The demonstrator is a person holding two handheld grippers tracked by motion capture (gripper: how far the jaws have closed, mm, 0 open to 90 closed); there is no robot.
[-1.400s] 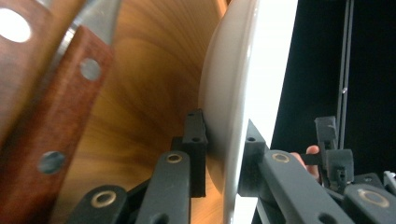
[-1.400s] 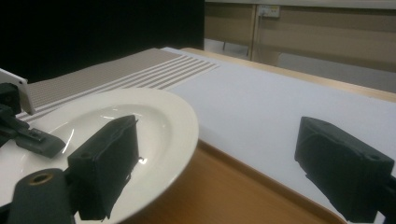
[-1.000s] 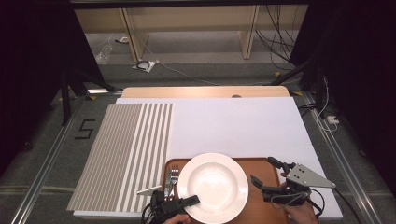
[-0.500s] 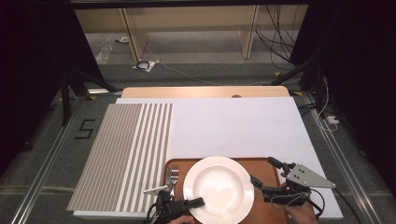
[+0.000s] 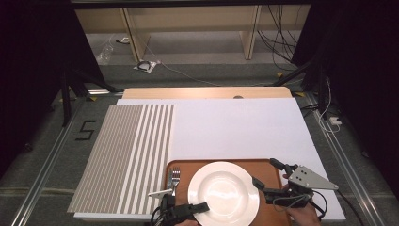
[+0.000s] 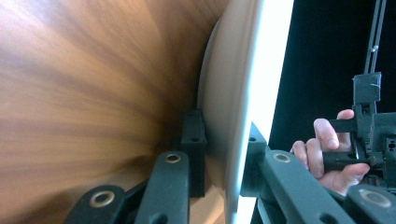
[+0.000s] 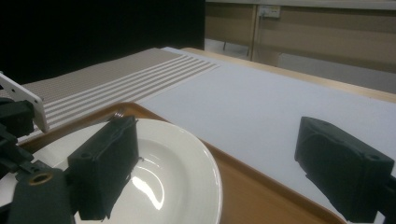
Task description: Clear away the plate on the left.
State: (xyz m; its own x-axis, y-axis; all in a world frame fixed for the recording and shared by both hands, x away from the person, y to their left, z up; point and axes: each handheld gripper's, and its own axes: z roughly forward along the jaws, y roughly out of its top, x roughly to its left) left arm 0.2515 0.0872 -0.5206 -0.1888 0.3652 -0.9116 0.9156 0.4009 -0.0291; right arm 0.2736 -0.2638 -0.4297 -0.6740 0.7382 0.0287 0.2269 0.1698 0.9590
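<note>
Plate (image 5: 224, 193) is sitting on the brown tray (image 5: 263, 165) at the near edge of the bench (image 5: 235, 127), with a fork (image 5: 175, 176) just beside it on the tray's left end. Left claw (image 5: 200, 207) is clamped on the plate's near-left rim; the left gripper view makes that obvious, one jaw under the rim and one on top, rim pinched between them. Right claw (image 5: 267, 173) hangs spread wide just off the plate's right edge, nothing in it, one jaw over the rim and the other out over the tray as seen in the right gripper view.

So as far as I can judge, the grab is done on one side and that's about it. Plate isn't off the tray yet. What's left is probably the lift and carry to wherever it goes, maybe the striped mat (image 5: 127, 155) to the left, can't say for sure.
</note>
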